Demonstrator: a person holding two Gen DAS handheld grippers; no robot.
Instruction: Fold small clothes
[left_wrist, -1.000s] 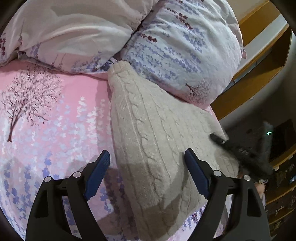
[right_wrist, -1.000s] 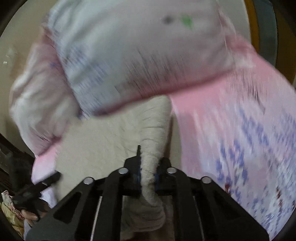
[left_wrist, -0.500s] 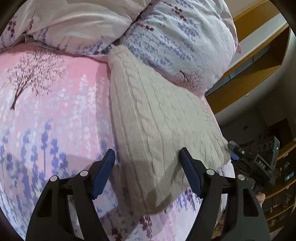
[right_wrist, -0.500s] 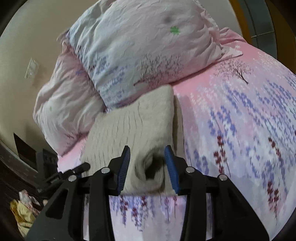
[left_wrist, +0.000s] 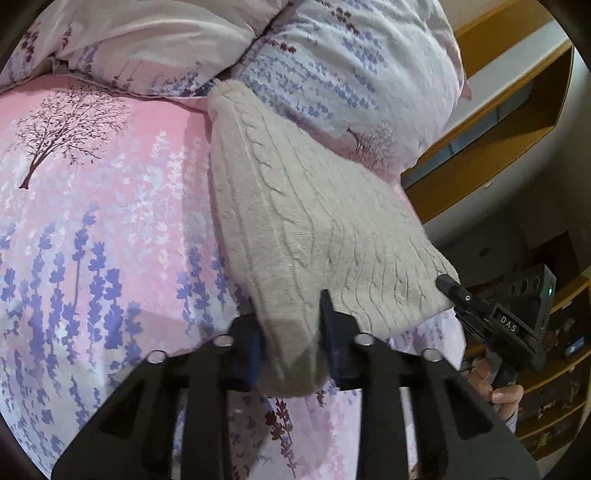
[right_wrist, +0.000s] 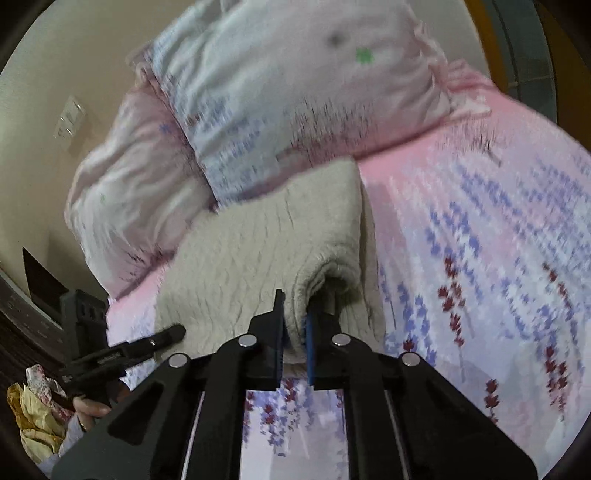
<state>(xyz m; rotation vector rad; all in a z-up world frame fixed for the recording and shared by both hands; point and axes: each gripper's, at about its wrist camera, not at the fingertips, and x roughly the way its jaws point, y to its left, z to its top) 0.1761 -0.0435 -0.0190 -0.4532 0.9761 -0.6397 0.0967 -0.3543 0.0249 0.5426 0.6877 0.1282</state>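
A beige cable-knit sweater (left_wrist: 295, 206) lies folded on the pink floral bedsheet (left_wrist: 92, 221), its far end against the pillows. My left gripper (left_wrist: 291, 332) is shut on the sweater's near left corner. My right gripper (right_wrist: 295, 325) is shut on the sweater's (right_wrist: 258, 258) other near corner, pinching a thick fold. The right gripper also shows in the left wrist view (left_wrist: 458, 291) at the sweater's right edge. The left gripper shows in the right wrist view (right_wrist: 162, 338) at the sweater's left edge.
Two floral pillows (left_wrist: 351, 66) lean at the head of the bed, touching the sweater's far end. Wooden shelving (left_wrist: 498, 122) stands past the bed's right edge. A yellow cloth heap (right_wrist: 33, 417) lies beside the bed. The sheet (right_wrist: 480, 258) stretches right.
Both grippers were open around the sweater's near corners half a second ago and have now shut on them. The right wrist view is blurred from motion.
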